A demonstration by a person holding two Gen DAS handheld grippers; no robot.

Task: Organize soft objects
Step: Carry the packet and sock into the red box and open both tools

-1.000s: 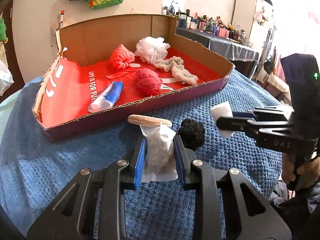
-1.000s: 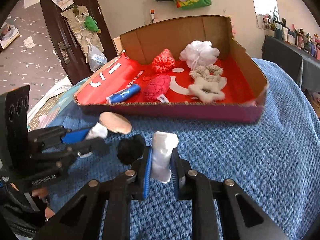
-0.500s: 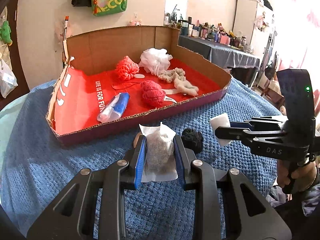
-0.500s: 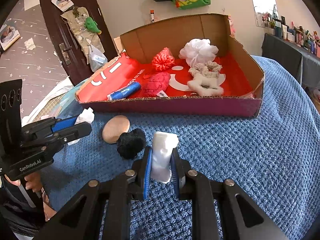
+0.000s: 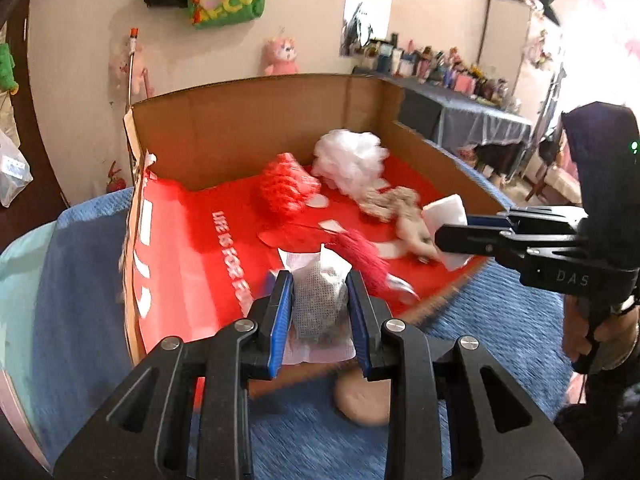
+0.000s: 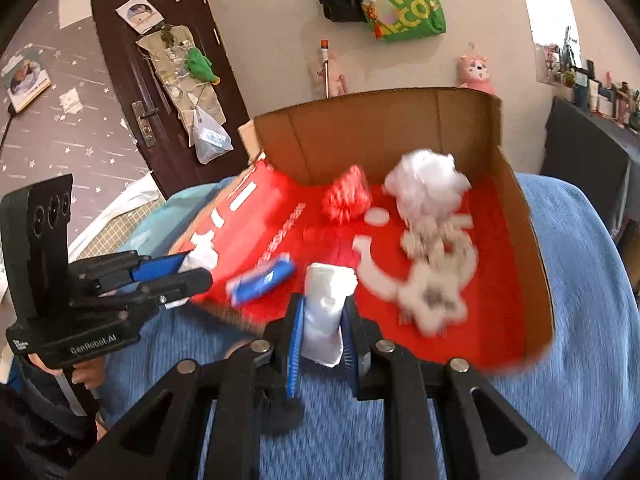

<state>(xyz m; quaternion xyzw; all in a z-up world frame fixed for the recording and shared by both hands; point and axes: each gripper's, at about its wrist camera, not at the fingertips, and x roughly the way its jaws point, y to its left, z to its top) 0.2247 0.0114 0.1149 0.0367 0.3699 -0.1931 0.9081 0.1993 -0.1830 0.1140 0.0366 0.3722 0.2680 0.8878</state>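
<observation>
Both sets of jaws are clamped: the left gripper [image 5: 320, 312] pinches a grey mesh sachet [image 5: 320, 308] at lower centre, the right gripper [image 6: 322, 320] a white pouch [image 6: 326, 312]. Beyond them, mid-frame, the cardboard box [image 6: 520, 216] holds a white puff [image 6: 424, 188] and red knit ball [image 6: 346, 196].

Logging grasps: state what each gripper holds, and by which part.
Left gripper: mesh sachet, jaws clamping its filled middle. Right gripper: white pad, gripped by its lower half.
</observation>
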